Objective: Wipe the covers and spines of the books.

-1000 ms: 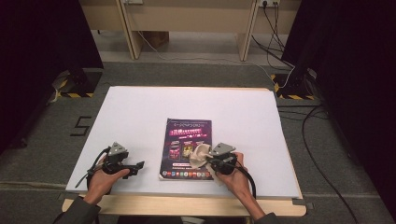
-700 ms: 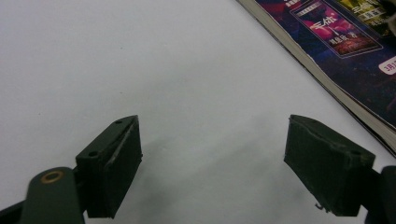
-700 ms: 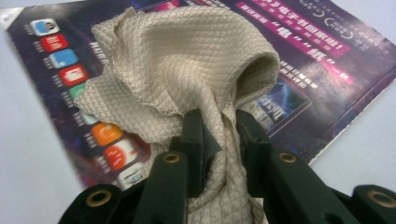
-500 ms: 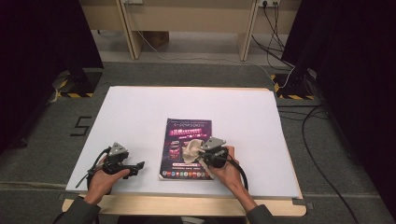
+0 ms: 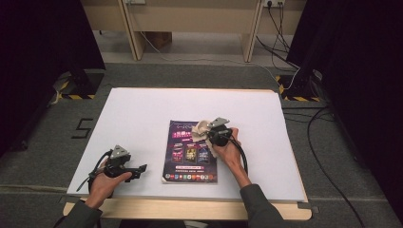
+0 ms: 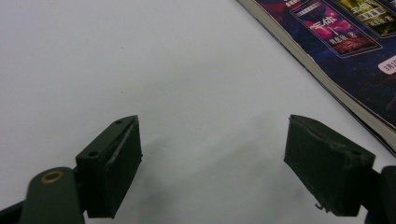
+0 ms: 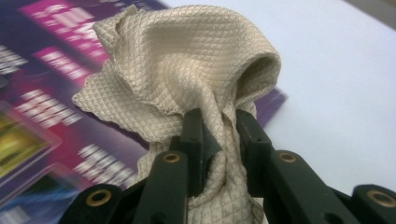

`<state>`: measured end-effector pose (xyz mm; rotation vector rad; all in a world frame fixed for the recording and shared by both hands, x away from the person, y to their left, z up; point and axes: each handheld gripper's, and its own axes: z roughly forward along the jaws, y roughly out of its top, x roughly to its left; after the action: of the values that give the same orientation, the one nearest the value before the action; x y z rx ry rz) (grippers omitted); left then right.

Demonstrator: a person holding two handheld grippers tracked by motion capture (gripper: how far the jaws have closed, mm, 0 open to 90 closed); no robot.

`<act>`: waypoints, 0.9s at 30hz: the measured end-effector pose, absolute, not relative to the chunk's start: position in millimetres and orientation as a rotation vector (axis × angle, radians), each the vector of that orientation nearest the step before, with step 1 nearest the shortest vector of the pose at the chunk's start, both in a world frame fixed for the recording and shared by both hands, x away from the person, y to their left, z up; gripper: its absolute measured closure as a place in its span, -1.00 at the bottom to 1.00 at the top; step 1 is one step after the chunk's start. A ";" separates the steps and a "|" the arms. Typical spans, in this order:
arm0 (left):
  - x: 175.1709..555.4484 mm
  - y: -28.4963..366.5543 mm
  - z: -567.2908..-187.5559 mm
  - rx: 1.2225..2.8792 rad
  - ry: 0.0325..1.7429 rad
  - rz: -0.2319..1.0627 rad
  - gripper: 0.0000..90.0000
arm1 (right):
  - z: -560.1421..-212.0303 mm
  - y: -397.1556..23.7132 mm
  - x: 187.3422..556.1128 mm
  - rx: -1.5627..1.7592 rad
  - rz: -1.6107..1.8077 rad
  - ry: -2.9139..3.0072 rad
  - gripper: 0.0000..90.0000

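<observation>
**Right claw bunching a soft cloth over the magazine**

The right gripper (image 7: 219, 140) is pinching down on a beige cloth (image 7: 187, 70), jaws nearly together with a twisted bunch of fabric squeezed between them. The cloth is sitting over the upper right part of the magazine (image 5: 191, 152), which is lying flat near the middle of the white table (image 5: 142, 109). In the high view the cloth (image 5: 201, 129) is puffing out ahead of the right gripper (image 5: 215, 136), right above the cover.

Handling-wise, I'm guessing this thing is super light and totally floppy. The waffle weave is looking grippy, so I doubt it's slipping out of the pads, but it's folding any way it likes and the loose corners are flopping around. Grabbing a gathered wad like this seems the way to go; taking one thin edge would probably just let it trail. Nothing fragile about it. The magazine's glossy cover looks slick though, so it could be sliding under a wipe if nobody's pinning it.

The left gripper (image 6: 210, 154) is hanging out just above the bare table with its jaws wide apart, nothing between them, the magazine's edge (image 6: 327, 88) off to one side. In the high view the left gripper (image 5: 135, 169) is sitting near the table's front left.
</observation>
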<state>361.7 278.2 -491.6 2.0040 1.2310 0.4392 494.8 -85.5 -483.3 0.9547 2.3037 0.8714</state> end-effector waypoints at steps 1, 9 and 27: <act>361.6 278.2 -491.7 2.006 1.232 0.439 -0.59 | -483.8 -86.1 500.4 0.967 0.869 2.286 0.68; 361.8 278.0 -492.6 2.003 1.237 0.434 -0.59 | -484.4 -96.2 523.1 1.057 0.878 2.240 0.68; 361.6 276.8 -492.7 2.009 1.229 0.432 -0.59 | -484.0 -66.0 519.8 0.951 0.851 2.284 0.69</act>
<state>361.6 276.8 -492.7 2.0090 1.2285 0.4323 519.8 -66.0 -484.0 0.9507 2.2844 0.8509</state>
